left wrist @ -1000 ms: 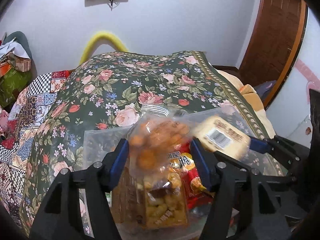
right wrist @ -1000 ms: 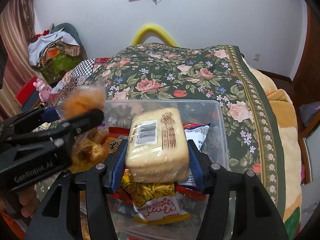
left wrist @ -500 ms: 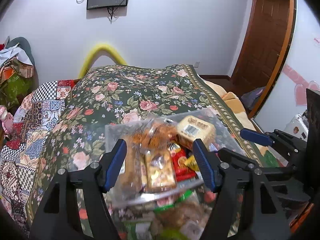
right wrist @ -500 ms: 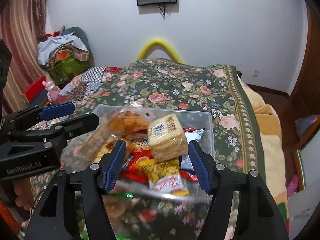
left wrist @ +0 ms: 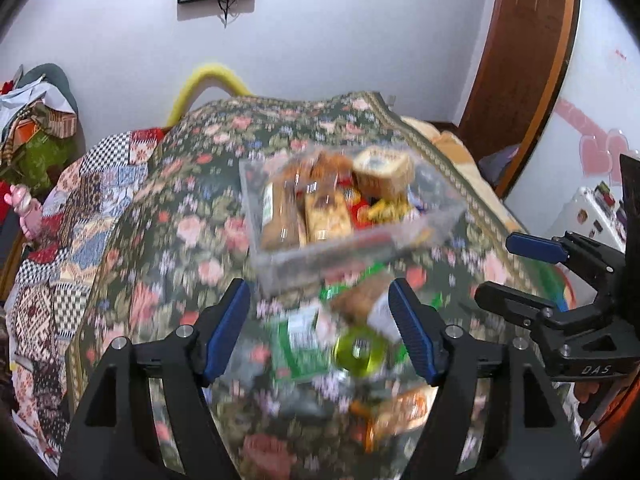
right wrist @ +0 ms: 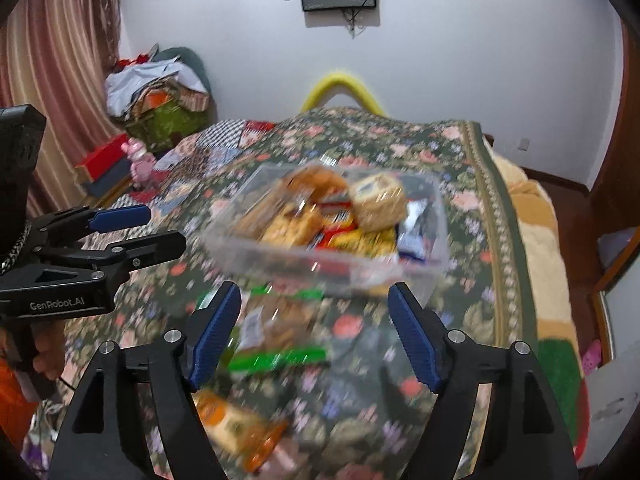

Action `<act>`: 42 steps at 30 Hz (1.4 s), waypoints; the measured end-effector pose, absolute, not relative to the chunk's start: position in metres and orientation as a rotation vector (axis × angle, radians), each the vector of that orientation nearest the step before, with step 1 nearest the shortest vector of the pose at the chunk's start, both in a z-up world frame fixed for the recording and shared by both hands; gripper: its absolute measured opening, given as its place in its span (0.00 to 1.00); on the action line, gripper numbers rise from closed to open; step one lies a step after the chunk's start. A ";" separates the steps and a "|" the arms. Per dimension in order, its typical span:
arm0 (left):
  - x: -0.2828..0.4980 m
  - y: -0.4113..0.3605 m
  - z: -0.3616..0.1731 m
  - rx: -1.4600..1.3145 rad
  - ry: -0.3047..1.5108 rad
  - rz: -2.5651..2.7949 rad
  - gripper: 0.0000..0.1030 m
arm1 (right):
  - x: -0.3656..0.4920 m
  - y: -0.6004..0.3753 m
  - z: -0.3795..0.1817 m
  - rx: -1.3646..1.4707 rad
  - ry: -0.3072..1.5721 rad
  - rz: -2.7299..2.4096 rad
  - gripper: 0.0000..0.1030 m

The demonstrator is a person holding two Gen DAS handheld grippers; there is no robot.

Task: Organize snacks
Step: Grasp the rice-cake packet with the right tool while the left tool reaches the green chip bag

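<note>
A clear plastic bin (left wrist: 436, 224) (right wrist: 436, 236) sits on the flowered bedspread, holding several snack packs, among them a pale bread pack (left wrist: 384, 168) (right wrist: 378, 202) and an orange snack bag (left wrist: 320, 164) (right wrist: 316, 178). Loose snacks lie in front of the bin: a green pack (left wrist: 298, 342) (right wrist: 280, 356), a yellow-green round item (left wrist: 360, 350) and an orange pack (left wrist: 400, 410) (right wrist: 236, 424). My left gripper (left wrist: 320, 332) is open and empty, above the loose snacks. My right gripper (right wrist: 314, 332) is open and empty, also back from the bin. The views are motion-blurred.
The bed (left wrist: 180, 208) fills the middle, with a patchwork quilt (left wrist: 60, 220) at its left. A pile of clothes (right wrist: 160, 92) stands by the far wall, a wooden door (left wrist: 520, 60) at the right. The other gripper shows at each view's side.
Both grippers let go of their snacks, the orange bag and the bread pack, which now lie in the bin. Both pulled back and up from the bin, jaws open.
</note>
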State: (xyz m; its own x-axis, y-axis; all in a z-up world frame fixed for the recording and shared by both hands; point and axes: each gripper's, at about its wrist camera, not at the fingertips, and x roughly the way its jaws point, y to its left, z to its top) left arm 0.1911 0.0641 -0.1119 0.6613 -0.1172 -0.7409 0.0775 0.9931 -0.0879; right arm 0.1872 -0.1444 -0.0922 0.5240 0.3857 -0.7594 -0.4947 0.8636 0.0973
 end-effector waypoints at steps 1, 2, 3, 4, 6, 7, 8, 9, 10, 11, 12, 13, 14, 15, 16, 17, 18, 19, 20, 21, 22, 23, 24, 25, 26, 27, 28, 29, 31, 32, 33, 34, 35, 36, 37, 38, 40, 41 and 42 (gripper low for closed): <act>0.184 0.065 -0.116 -0.046 0.850 -0.107 0.70 | 0.180 -0.143 -0.098 -0.133 0.892 0.543 0.74; 0.180 0.065 -0.120 -0.045 0.858 -0.105 0.70 | 0.177 -0.142 -0.102 -0.131 0.907 0.554 0.75; 0.174 0.067 -0.125 -0.046 0.869 -0.101 0.70 | 0.173 -0.140 -0.106 -0.130 0.922 0.563 0.75; 0.169 0.069 -0.130 -0.050 0.880 -0.098 0.70 | 0.169 -0.136 -0.113 -0.129 0.946 0.577 0.75; 0.162 0.073 -0.139 -0.062 0.904 -0.093 0.70 | 0.162 -0.132 -0.124 -0.128 0.980 0.598 0.76; 0.158 0.076 -0.144 -0.071 0.916 -0.088 0.70 | 0.159 -0.130 -0.129 -0.128 1.000 0.609 0.77; 0.155 0.079 -0.149 -0.080 0.928 -0.083 0.70 | 0.157 -0.126 -0.136 -0.129 1.022 0.620 0.77; 0.152 0.081 -0.153 -0.089 0.937 -0.079 0.70 | 0.155 -0.122 -0.140 -0.131 1.038 0.630 0.77; 0.149 0.084 -0.157 -0.099 0.945 -0.076 0.70 | 0.154 -0.117 -0.147 -0.137 1.057 0.644 0.77; 0.147 0.086 -0.161 -0.109 0.953 -0.073 0.70 | 0.151 -0.114 -0.151 -0.146 1.071 0.655 0.78; 0.145 0.089 -0.165 -0.120 0.963 -0.071 0.70 | 0.151 -0.110 -0.155 -0.154 1.085 0.664 0.78; 0.143 0.091 -0.168 -0.128 0.972 -0.069 0.70 | 0.150 -0.106 -0.158 -0.159 1.096 0.676 0.78; 0.142 0.093 -0.171 -0.133 0.979 -0.065 0.70 | 0.148 -0.103 -0.161 -0.160 1.107 0.690 0.78; 0.142 0.095 -0.173 -0.139 0.984 -0.060 0.70 | 0.148 -0.100 -0.165 -0.162 1.121 0.703 0.78; 0.141 0.097 -0.175 -0.146 0.988 -0.057 0.70 | 0.145 -0.099 -0.167 -0.164 1.128 0.709 0.78; 0.140 0.098 -0.177 -0.154 0.992 -0.055 0.70 | 0.146 -0.096 -0.172 -0.174 1.142 0.717 0.78; 0.140 0.100 -0.179 -0.162 0.997 -0.054 0.70 | 0.145 -0.095 -0.174 -0.181 1.149 0.719 0.79; 0.140 0.101 -0.181 -0.169 1.000 -0.053 0.70 | 0.145 -0.093 -0.178 -0.187 1.160 0.724 0.79; 0.140 0.102 -0.182 -0.174 1.001 -0.051 0.70 | 0.145 -0.093 -0.182 -0.193 1.173 0.726 0.79; 0.140 0.103 -0.183 -0.179 1.003 -0.049 0.70 | 0.145 -0.092 -0.185 -0.202 1.178 0.722 0.79; 0.141 0.103 -0.185 -0.183 1.005 -0.047 0.70 | 0.145 -0.093 -0.187 -0.208 1.171 0.713 0.79; 0.141 0.103 -0.186 -0.185 1.008 -0.046 0.70 | 0.144 -0.093 -0.188 -0.218 1.158 0.705 0.79; 0.142 0.103 -0.187 -0.188 1.010 -0.046 0.70 | 0.143 -0.093 -0.187 -0.228 1.151 0.703 0.77; 0.143 0.102 -0.188 -0.189 1.014 -0.046 0.70 | 0.143 -0.093 -0.187 -0.235 1.140 0.696 0.70; 0.144 0.101 -0.189 -0.189 1.017 -0.047 0.70 | 0.143 -0.093 -0.187 -0.241 1.132 0.699 0.65; 0.145 0.101 -0.191 -0.189 1.020 -0.047 0.70 | 0.142 -0.093 -0.186 -0.246 1.129 0.702 0.53; 0.146 0.100 -0.192 -0.187 1.022 -0.048 0.70 | 0.142 -0.094 -0.186 -0.250 1.123 0.711 0.46; 0.147 0.099 -0.193 -0.185 1.024 -0.049 0.70 | 0.141 -0.095 -0.184 -0.250 1.117 0.714 0.45; 0.149 0.097 -0.194 -0.181 1.026 -0.051 0.70 | 0.138 -0.097 -0.183 -0.265 1.099 0.712 0.36; 0.150 0.095 -0.195 -0.177 1.026 -0.052 0.70 | 0.137 -0.099 -0.181 -0.275 1.087 0.701 0.34; 0.151 0.094 -0.195 -0.173 1.027 -0.052 0.70 | 0.135 -0.101 -0.180 -0.286 1.076 0.687 0.33; 0.153 0.094 -0.196 -0.170 1.027 -0.051 0.70 | 0.135 -0.105 -0.179 -0.286 1.072 0.680 0.33; 0.155 0.093 -0.196 -0.168 1.026 -0.050 0.70 | 0.136 -0.110 -0.178 -0.279 1.069 0.669 0.32; 0.158 0.092 -0.197 -0.168 1.025 -0.050 0.70 | 0.137 -0.115 -0.177 -0.270 1.070 0.658 0.32; 0.160 0.092 -0.197 -0.170 1.023 -0.050 0.70 | 0.139 -0.122 -0.176 -0.262 1.069 0.636 0.32; 0.163 0.092 -0.196 -0.172 1.020 -0.049 0.70 | 0.140 -0.127 -0.175 -0.258 1.066 0.618 0.32; 0.170 0.093 -0.197 -0.178 1.014 -0.044 0.70 | 0.145 -0.139 -0.172 -0.250 1.060 0.572 0.32; 0.173 0.093 -0.197 -0.181 1.012 -0.038 0.70 | 0.149 -0.146 -0.171 -0.241 1.058 0.543 0.32; 0.177 0.093 -0.197 -0.186 1.009 -0.032 0.70 | 0.151 -0.151 -0.170 -0.232 1.059 0.531 0.32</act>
State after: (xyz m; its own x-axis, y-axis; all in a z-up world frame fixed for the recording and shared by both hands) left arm 0.1768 0.0934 -0.1969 0.5338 -0.1124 -0.8381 -0.0591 0.9837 -0.1696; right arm 0.1512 -0.1509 -0.1703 0.3798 0.3025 -0.8742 -0.5201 0.8514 0.0687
